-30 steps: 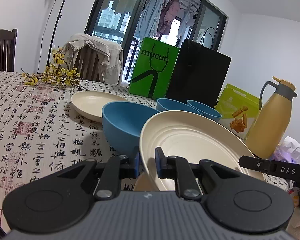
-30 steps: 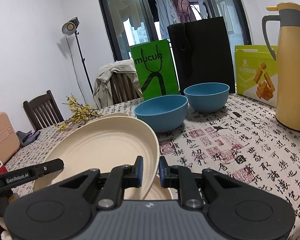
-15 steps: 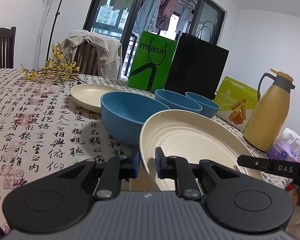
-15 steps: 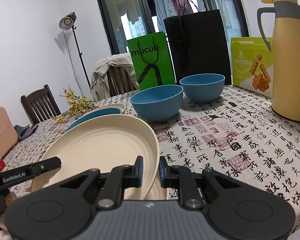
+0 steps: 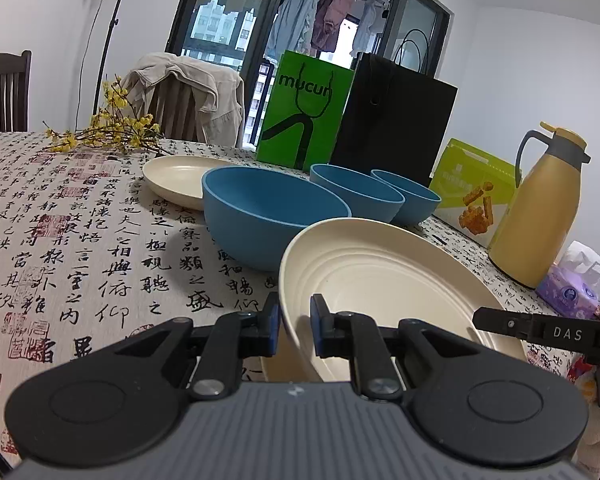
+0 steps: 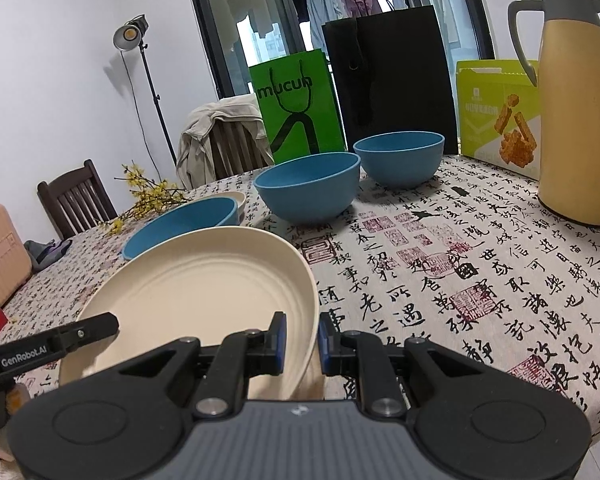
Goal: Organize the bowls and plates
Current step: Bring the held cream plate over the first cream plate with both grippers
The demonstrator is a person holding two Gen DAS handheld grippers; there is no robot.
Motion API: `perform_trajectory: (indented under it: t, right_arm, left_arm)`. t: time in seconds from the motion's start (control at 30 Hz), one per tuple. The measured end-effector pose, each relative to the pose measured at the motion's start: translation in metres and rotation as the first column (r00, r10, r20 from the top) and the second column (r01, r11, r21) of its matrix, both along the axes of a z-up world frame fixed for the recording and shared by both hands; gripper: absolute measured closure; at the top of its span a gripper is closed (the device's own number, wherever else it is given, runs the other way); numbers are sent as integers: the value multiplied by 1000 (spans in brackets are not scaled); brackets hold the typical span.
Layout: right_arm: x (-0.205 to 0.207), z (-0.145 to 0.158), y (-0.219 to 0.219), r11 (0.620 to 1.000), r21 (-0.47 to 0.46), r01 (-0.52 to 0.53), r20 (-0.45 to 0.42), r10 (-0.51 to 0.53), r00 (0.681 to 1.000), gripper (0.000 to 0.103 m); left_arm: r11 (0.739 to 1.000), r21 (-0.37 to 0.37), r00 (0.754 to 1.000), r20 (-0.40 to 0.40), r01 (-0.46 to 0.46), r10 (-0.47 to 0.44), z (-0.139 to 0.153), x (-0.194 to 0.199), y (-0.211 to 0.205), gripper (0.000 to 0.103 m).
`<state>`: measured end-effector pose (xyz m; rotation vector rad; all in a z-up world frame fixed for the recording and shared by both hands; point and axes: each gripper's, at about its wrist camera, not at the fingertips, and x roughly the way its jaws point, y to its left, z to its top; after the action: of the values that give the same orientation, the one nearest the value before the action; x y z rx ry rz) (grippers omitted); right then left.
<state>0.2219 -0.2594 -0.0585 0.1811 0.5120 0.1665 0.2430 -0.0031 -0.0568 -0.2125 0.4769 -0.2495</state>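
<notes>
Left wrist view: my left gripper (image 5: pixel 294 330) is clamped on the left rim of the large cream ridged plastic plate (image 5: pixel 384 292), and my right gripper (image 6: pixel 302 338) is clamped on its opposite rim, so I hold it tilted above the calligraphy-print tablecloth (image 5: pixel 80 248). Each grip bites only a thin edge; I judge uneven pull could twist it loose or knock the nearest blue plastic bowl (image 5: pixel 268 216) just beyond the plate. That bowl looks empty, as do two blue bowls (image 6: pixel 310 186) farther beyond the plate. A smaller cream plate (image 5: pixel 176 174) beyond them is bare.
</notes>
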Motion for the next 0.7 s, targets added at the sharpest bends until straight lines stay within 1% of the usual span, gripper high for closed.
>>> perform_trajectory:
  t: [0.23,0.47,0.7]
  right_arm:
    - [0,-4,0,1000,-28,6,-9,-7,1000,87]
    - [-2,-10,11,994,-106,17,1,-17,1000,87]
    - [-4,-14,18,986,-163,25,22,-22,1000,87]
  left_arm:
    - [1000,17,1000,-19,12,-11,-5,1,-3,87]
    - [1000,19,999,-43,7,-6,-12,-1,-2,87]
    - [997,77,1000,-17,4,-2,-11,-6,-9,87]
